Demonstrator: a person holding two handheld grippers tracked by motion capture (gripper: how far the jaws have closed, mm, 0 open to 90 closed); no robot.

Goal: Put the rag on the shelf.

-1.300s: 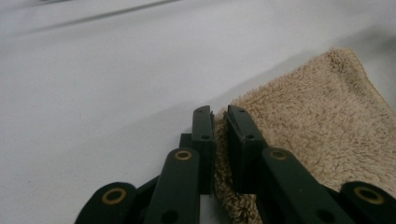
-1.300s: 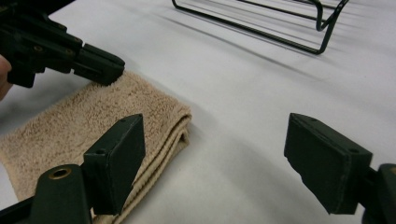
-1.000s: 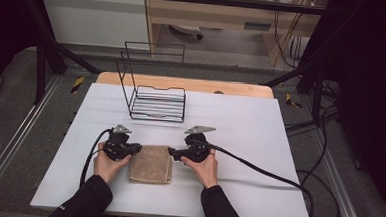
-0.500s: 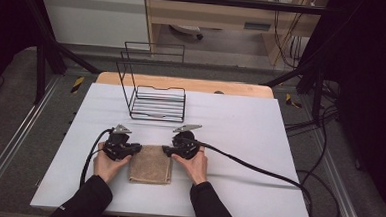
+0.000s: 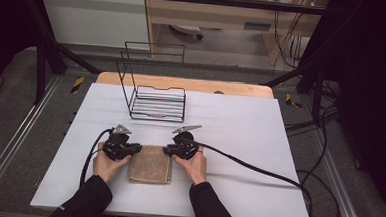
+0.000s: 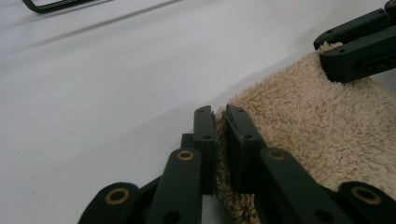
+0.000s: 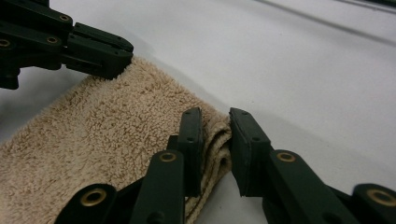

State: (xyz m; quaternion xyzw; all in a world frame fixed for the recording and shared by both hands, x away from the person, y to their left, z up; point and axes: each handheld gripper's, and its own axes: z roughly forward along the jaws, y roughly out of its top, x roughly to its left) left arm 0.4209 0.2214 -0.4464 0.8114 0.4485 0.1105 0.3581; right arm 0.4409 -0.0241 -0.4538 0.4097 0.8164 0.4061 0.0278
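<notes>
You're pinching the towel point(image 5: 151, 164) on the white table point(image 5: 240, 126): left gripper point(image 6: 220, 122) clamping, right gripper point(image 7: 215, 126) seemingly looser; grey floor point(image 5: 11, 104) surrounding.

On the white tabletop point(image 7: 303, 60), the right gripper point(image 7: 215, 140) has its two black jaws on each side of the folded corner of the beige towel point(image 7: 107, 135), not fully closed, while the left gripper point(image 7: 100, 51) touches the towel's far corner.

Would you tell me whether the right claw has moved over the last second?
Yes: the right claw slid leftward, away from the table's right edge, onto the towel's right corner.
</notes>
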